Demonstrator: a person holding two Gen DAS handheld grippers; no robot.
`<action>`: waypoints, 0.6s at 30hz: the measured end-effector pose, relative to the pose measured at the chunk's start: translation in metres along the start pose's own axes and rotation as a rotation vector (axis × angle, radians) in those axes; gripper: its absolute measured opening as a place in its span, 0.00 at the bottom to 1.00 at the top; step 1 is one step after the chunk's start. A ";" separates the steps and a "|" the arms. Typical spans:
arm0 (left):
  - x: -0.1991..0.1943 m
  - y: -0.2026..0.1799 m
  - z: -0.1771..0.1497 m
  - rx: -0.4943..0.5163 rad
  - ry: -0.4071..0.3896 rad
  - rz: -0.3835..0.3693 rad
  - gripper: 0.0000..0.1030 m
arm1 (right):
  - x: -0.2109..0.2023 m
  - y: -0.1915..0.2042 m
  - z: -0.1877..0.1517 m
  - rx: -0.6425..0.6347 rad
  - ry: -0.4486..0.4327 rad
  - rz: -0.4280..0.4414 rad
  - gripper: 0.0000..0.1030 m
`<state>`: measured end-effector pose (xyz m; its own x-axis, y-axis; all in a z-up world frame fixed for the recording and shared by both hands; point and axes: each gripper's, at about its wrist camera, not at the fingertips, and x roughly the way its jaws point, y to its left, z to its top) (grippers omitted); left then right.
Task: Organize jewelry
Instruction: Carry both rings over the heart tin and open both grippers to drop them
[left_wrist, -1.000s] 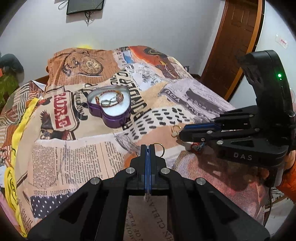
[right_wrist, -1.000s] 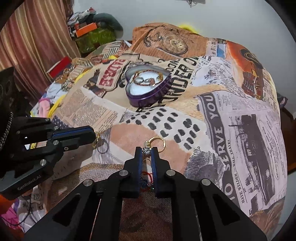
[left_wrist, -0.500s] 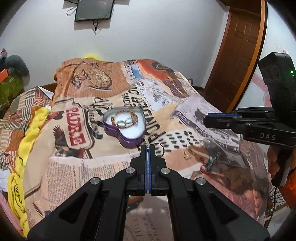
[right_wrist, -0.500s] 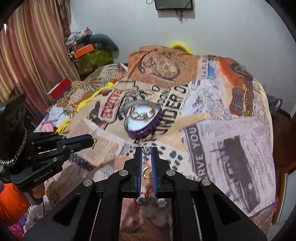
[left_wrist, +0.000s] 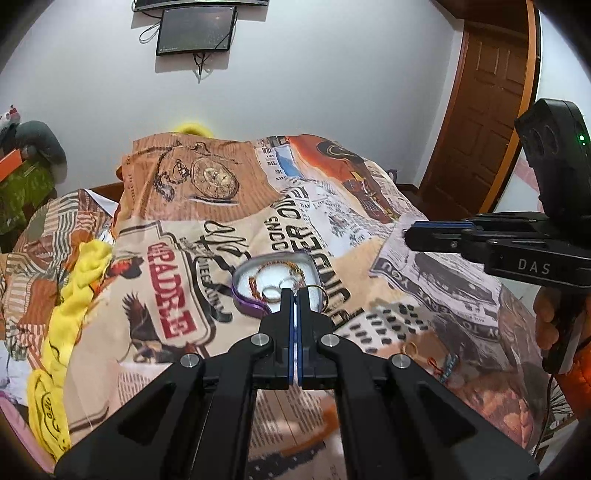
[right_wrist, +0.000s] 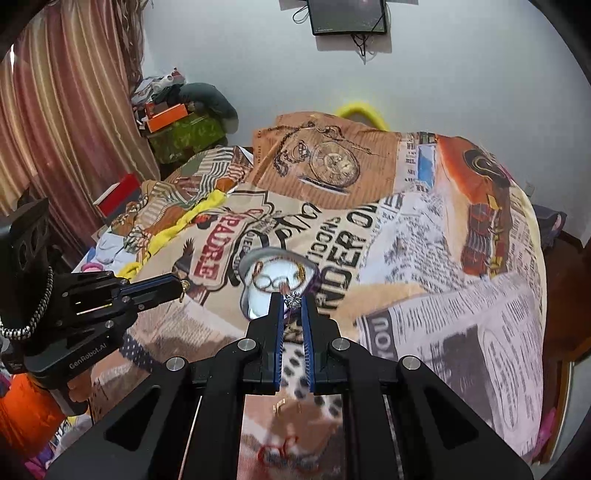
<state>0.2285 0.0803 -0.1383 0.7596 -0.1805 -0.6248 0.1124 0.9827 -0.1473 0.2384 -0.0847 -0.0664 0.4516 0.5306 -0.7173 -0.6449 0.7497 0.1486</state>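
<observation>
A purple heart-shaped tin (left_wrist: 246, 305) (right_wrist: 243, 295) lies open on the patterned bedspread, with a chain and rings inside. My left gripper (left_wrist: 295, 295) is shut on a thin gold ring (left_wrist: 320, 295) and holds it above the near side of the tin; it also shows in the right wrist view (right_wrist: 177, 285). My right gripper (right_wrist: 293, 300) is shut on a silver jewelled ring (right_wrist: 293, 300), also above the tin; it also shows in the left wrist view (left_wrist: 410, 234). A gold ring (left_wrist: 409, 348) and a red-and-blue bracelet (left_wrist: 445, 365) (right_wrist: 284, 452) lie on the bedspread.
The bedspread (left_wrist: 184, 229) covers a mound that falls away to the right toward a wooden door (left_wrist: 487, 110). Yellow cloth (left_wrist: 62, 321) lies at the left. Clutter and a curtain (right_wrist: 55, 110) stand at the far left. A screen (left_wrist: 195, 31) hangs on the wall.
Both grippers have risen from the bedspread with their rings and moved toward the heart tin. The bracelet and a gold ring stayed behind on the cloth.
</observation>
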 end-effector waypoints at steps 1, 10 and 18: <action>0.002 0.001 0.003 0.003 -0.001 0.002 0.00 | 0.003 0.000 0.003 -0.004 -0.001 0.004 0.08; 0.031 0.015 0.014 0.011 0.021 0.024 0.00 | 0.032 0.003 0.025 -0.027 0.005 0.034 0.08; 0.064 0.037 0.016 -0.022 0.077 0.024 0.00 | 0.062 0.006 0.038 -0.054 0.042 0.048 0.08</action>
<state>0.2911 0.1058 -0.1714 0.7105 -0.1606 -0.6851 0.0804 0.9858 -0.1476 0.2861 -0.0321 -0.0844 0.3940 0.5475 -0.7383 -0.6979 0.7009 0.1473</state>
